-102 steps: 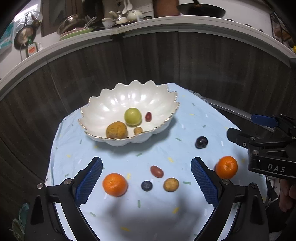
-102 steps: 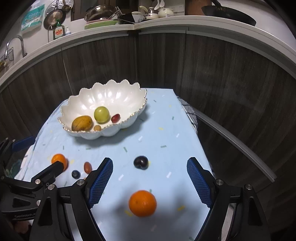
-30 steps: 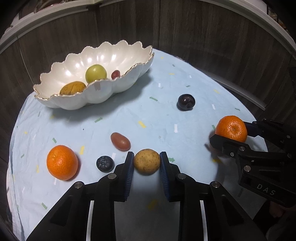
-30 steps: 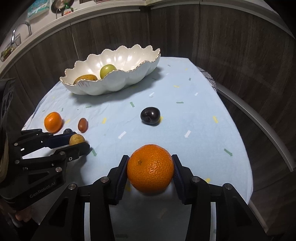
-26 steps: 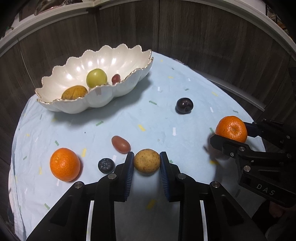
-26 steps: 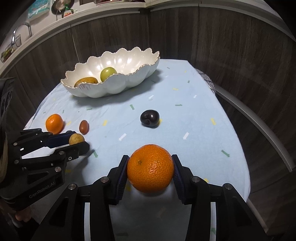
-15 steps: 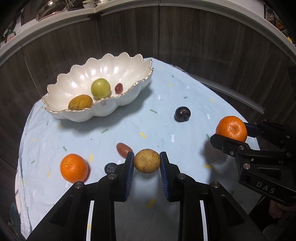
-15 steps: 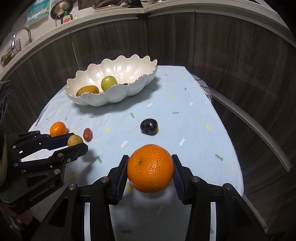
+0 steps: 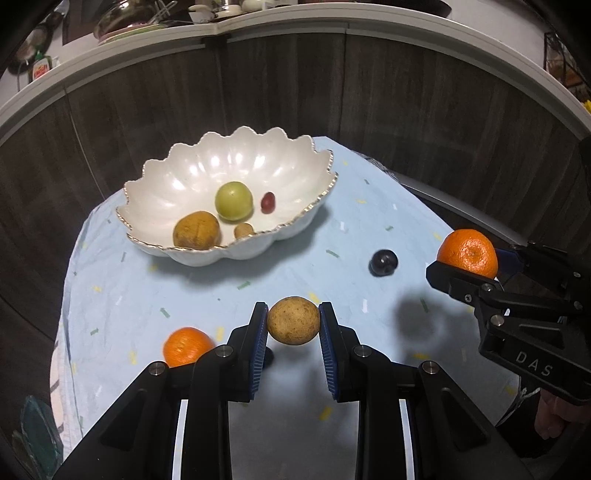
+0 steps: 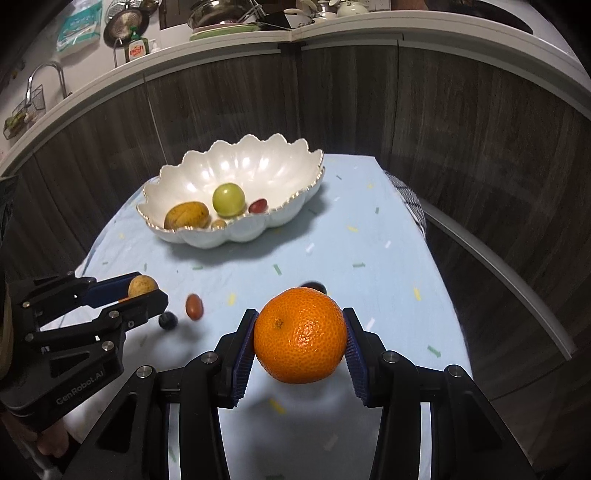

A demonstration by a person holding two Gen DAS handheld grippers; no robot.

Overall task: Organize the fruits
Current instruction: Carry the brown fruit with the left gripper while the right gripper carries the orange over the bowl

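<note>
My left gripper [image 9: 293,326] is shut on a small tan round fruit [image 9: 293,320] and holds it above the cloth, in front of the white scalloped bowl [image 9: 184,173]. My right gripper [image 10: 300,345] is shut on an orange [image 10: 300,335], also lifted; it shows at the right of the left wrist view [image 9: 467,253]. The bowl [image 10: 273,162] holds a green fruit [image 9: 233,201], a brown fruit [image 9: 197,230], a small red one [image 9: 267,202] and a small tan one [image 9: 243,230]. On the cloth lie a second orange [image 9: 184,345], a dark plum [image 9: 384,262], a red-brown fruit [image 10: 194,306] and a blueberry [image 10: 168,320].
The light blue cloth [image 9: 332,229] covers a small table ringed by dark wood panels [image 9: 406,96]. A counter with dishes and pans [image 10: 229,18] runs above. The table's right edge [image 10: 436,258] drops off beside a grey rail.
Both grippers closed on their fruits and have lifted them off the cloth, rising and tilting up toward the bowl. The fruits left on the cloth have not moved.
</note>
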